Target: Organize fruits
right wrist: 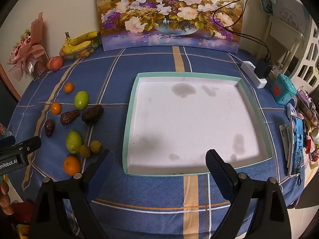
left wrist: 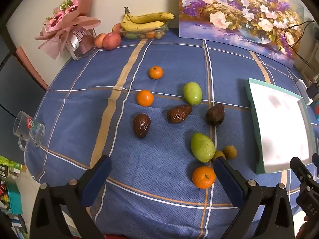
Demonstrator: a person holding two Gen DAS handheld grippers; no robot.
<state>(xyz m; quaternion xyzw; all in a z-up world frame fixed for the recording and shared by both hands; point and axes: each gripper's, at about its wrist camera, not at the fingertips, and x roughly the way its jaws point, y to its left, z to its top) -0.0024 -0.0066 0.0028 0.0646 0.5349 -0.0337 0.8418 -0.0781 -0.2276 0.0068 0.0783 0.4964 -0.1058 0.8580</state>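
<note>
Bare cloth [left wrist: 127,159] lies open — scattered fruit crowds beside the tray [right wrist: 127,131].

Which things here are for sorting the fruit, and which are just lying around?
For the job: three oranges, two green fruits, three avocados, two small yellow fruits, white tray, and both open grippers, left and right.

Just lying about: painting, bouquet, bananas, glass mug, phone, charger.
</note>
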